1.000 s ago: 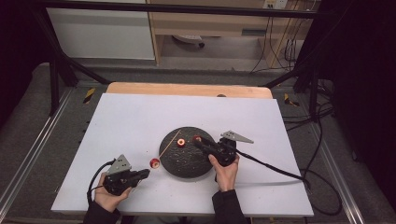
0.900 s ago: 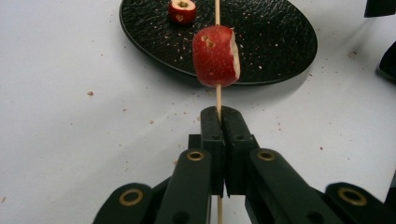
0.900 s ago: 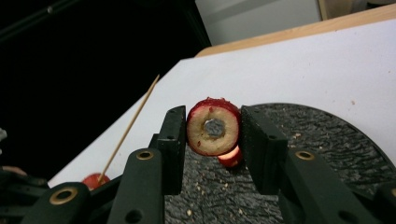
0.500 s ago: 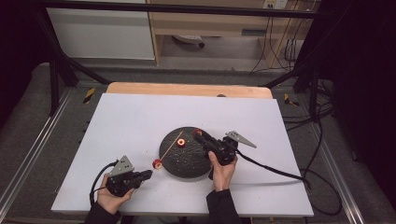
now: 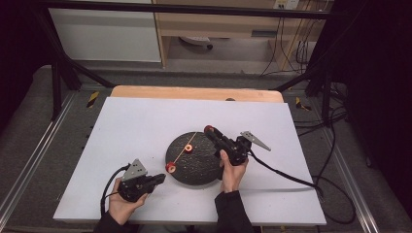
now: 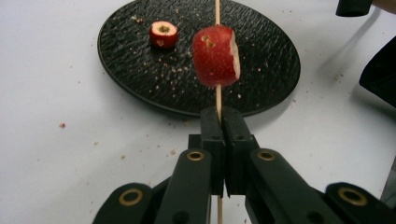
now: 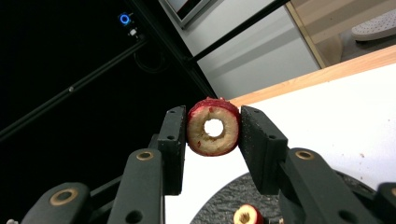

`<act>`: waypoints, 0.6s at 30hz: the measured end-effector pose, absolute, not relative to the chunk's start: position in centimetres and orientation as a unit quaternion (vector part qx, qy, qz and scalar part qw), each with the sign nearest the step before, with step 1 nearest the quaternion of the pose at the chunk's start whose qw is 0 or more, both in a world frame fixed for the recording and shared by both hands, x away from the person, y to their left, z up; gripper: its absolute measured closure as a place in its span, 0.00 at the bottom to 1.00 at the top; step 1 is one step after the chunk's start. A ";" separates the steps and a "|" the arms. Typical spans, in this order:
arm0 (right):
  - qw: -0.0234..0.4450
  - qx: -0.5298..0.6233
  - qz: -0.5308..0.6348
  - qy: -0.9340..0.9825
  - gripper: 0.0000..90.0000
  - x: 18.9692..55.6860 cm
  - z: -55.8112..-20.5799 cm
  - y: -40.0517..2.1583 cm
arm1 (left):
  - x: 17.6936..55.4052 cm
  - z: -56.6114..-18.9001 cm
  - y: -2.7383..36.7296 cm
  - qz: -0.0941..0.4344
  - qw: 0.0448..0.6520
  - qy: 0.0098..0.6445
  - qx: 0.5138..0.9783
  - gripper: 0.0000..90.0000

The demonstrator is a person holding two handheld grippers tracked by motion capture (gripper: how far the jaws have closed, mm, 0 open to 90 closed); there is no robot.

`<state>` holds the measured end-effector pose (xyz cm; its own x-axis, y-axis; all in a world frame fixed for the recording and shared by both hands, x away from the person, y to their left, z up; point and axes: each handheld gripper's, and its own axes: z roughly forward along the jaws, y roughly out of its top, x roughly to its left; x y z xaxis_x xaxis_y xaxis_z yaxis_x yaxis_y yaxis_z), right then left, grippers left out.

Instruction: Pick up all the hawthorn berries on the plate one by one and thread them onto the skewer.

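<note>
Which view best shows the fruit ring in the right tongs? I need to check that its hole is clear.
The right gripper view: the cored fruit ring faces the camera between the right tongs, its hole open. The high view shows it as a small red dot. The left gripper view gives no clear sight of it.

White table (image 5: 145, 126) with wooden far edge. Grey floor (image 5: 43, 97), black frame bars (image 5: 63, 73). Wooden cabinet (image 5: 218, 24) and cables (image 5: 291, 43) behind.

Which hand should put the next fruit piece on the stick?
Right. The right gripper already holds a cored fruit ring, while the left gripper is shut on the skewer.
</note>
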<state>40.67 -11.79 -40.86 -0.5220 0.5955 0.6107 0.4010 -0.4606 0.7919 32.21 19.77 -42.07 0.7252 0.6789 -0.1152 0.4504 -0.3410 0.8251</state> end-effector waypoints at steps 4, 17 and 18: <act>0.068 0.486 0.713 0.502 0.70 40.9 -40.6 -11.9 | 32.3 -41.8 18.9 0.128 0.457 0.346 0.809 0.98; 0.062 0.491 0.732 0.468 0.70 40.9 -40.4 -12.4 | 32.6 -41.5 16.9 0.121 0.466 0.340 0.808 0.98; 0.064 0.491 0.734 0.465 0.70 40.8 -40.4 -12.5 | 32.6 -41.5 16.8 0.120 0.466 0.340 0.808 0.98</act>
<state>40.83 -12.48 -40.38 -0.5092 0.5500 0.6620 0.3632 -0.5600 0.7446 32.57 16.82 -41.53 0.7397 0.6615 -0.1234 0.4375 -0.3334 0.8351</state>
